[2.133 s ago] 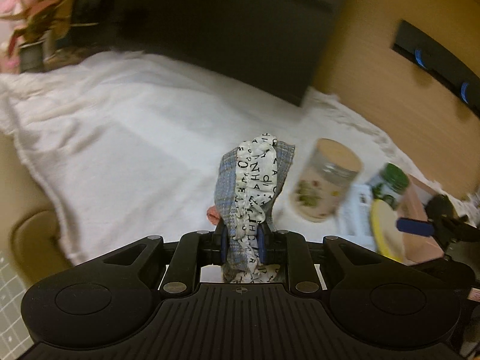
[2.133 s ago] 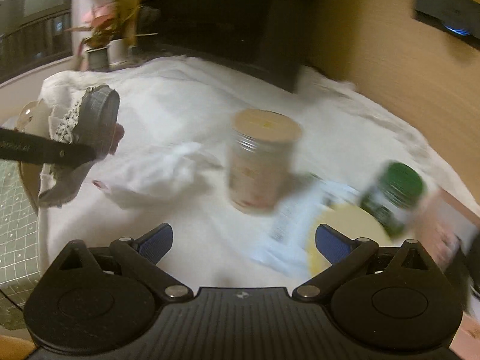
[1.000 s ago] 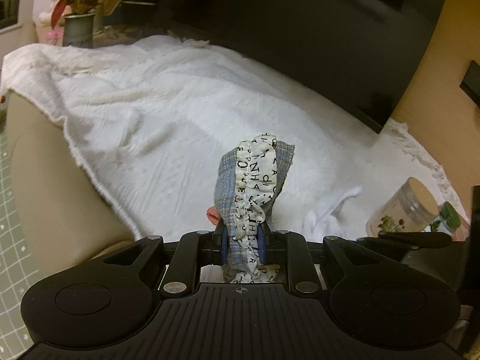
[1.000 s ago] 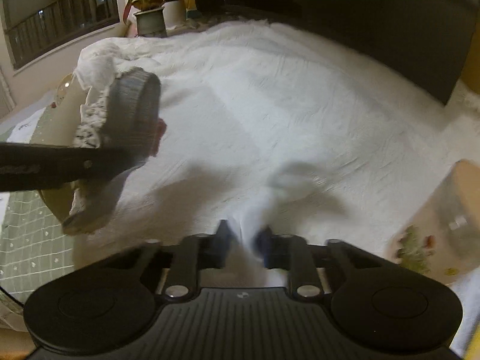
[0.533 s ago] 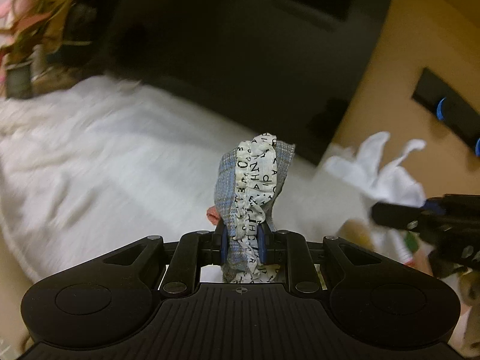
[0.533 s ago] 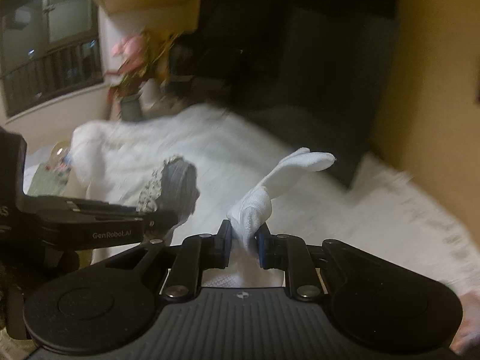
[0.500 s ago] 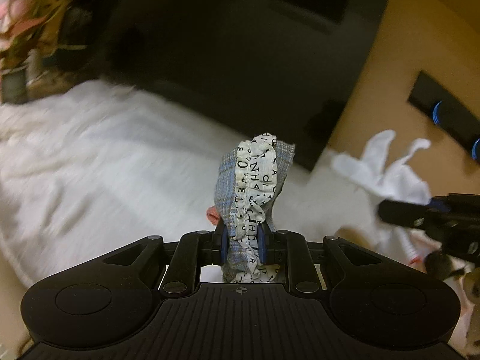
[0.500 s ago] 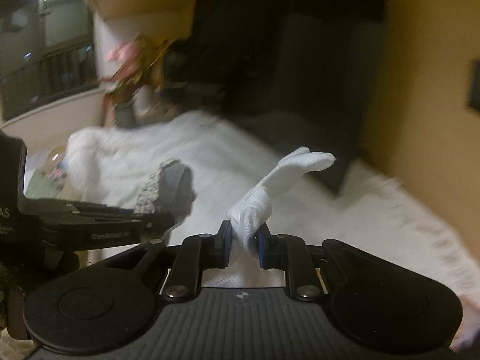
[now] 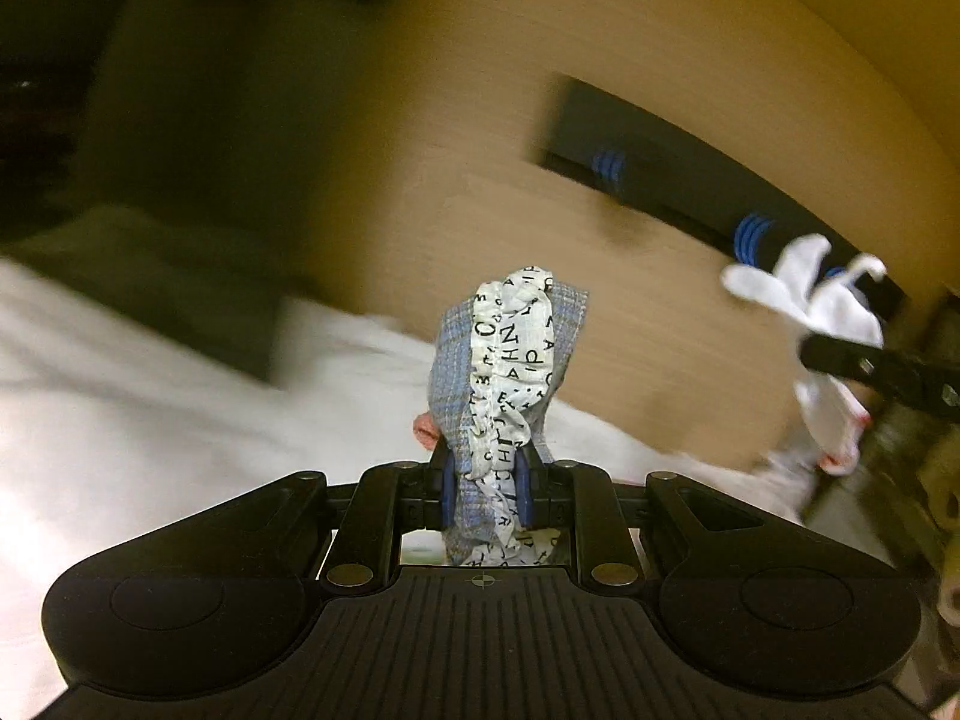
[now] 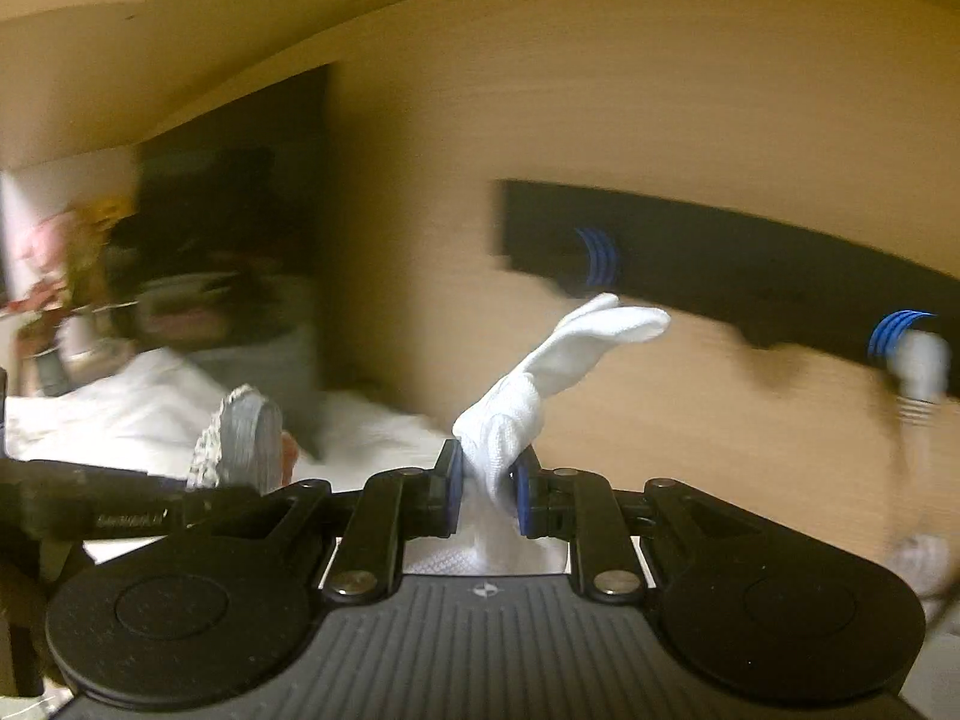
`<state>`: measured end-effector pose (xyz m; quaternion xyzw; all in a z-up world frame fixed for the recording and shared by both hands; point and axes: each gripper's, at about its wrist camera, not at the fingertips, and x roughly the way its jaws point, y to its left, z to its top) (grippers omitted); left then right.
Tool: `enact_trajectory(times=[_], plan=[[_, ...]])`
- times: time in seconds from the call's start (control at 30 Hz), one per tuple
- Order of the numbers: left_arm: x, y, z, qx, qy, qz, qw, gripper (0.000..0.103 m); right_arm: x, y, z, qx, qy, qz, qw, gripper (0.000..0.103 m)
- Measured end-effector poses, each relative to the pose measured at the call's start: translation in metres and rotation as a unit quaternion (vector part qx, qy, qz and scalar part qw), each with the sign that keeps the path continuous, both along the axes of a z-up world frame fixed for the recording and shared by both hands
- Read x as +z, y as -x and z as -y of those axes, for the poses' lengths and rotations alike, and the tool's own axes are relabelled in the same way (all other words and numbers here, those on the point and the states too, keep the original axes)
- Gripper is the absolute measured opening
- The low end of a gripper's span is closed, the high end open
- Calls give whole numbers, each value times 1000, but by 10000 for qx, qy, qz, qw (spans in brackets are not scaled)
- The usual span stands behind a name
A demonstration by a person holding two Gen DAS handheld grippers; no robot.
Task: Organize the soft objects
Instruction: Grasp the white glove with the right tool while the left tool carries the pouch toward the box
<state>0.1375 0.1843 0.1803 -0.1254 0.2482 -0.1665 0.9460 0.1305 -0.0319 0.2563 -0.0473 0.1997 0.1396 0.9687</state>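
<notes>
Left wrist view has swung up and to the right within the last second: where the white textured cloth-covered surface (image 9: 120, 396) filled most of the picture, the tan wood-grain wall (image 9: 468, 138) and its long black wall-mounted bar with blue rings (image 9: 690, 180) now take over, all smeared by motion. Both tools have risen clear of the surface with their loads, so I judge the picking-up finished and the carry toward wherever these soft things belong under way; no bin or drawer shows yet.

The dark panel (image 9: 180, 90) at the back left is too blurred to identify. In the right wrist view a blurred potted plant with pink leaves (image 10: 66, 264) stands at the far left edge beside the cloth.

The left gripper (image 9: 483, 489) has its jaws pressed onto a blue-grey tweed fabric piece with a white letter-printed ruffle (image 9: 510, 360), which stands upright out of them, a small pink bit showing at its left side. The right gripper (image 10: 486, 492) has its jaws pinching a white knitted sock-like cloth (image 10: 570, 348), whose free end leans up and to the right. From the left camera that white cloth (image 9: 822, 306) hangs at the far right, well apart from the tweed piece.
</notes>
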Motion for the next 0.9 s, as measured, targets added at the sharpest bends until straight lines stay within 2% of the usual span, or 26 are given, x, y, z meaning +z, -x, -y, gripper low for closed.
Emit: enact_trajectory(times=[0.17,0.3,0.37,0.4,0.43,0.47,0.53,0.57,0.6,0.67,0.73,0.83,0.9], plan=[[-6,-21,75,-804,-85,-186,9966,22,-7,12,64,-822,-139,-63,9965,17],[-24,-42,126,-1305,-191,-555,9897,23,-18,16,104,-1250,-280,-288,9913,17],[-35,-56,148,-1415,56,-928,9856,26,-23,20,123,-1372,-391,-410,9889,18],[-43,-67,159,-1569,288,-1182,9801,30,-28,18,129,-1453,-429,-489,9872,18],[-55,-79,172,-1757,363,-1427,9734,35,-32,17,131,-1513,-447,-556,9859,18],[-70,-89,187,-1828,127,-1622,9696,35,-37,16,134,-1572,-453,-645,9844,18],[-101,-99,211,-1701,-688,-1809,9662,33,-46,18,143,-1666,-390,-792,9821,18],[-111,-101,217,-1674,-907,-1806,9650,33,-50,18,146,-1703,-350,-858,9810,18],[-117,-101,218,-1674,-911,-1784,9653,34,-55,17,147,-1711,-317,-940,9802,18],[-120,-99,207,-1623,-641,-1710,9697,34,-63,18,147,-1664,-292,-1066,9798,18],[-113,-94,204,-1586,-627,-1514,9737,34,-70,11,147,-1578,-345,-1181,9798,18],[-96,-82,202,-1533,-955,-1117,9772,34,-85,-6,150,-1348,-810,-1500,9761,18],[-86,-74,195,-1564,-1030,-1032,9769,34,-95,-20,154,-1293,-1222,-1717,9689,18]])
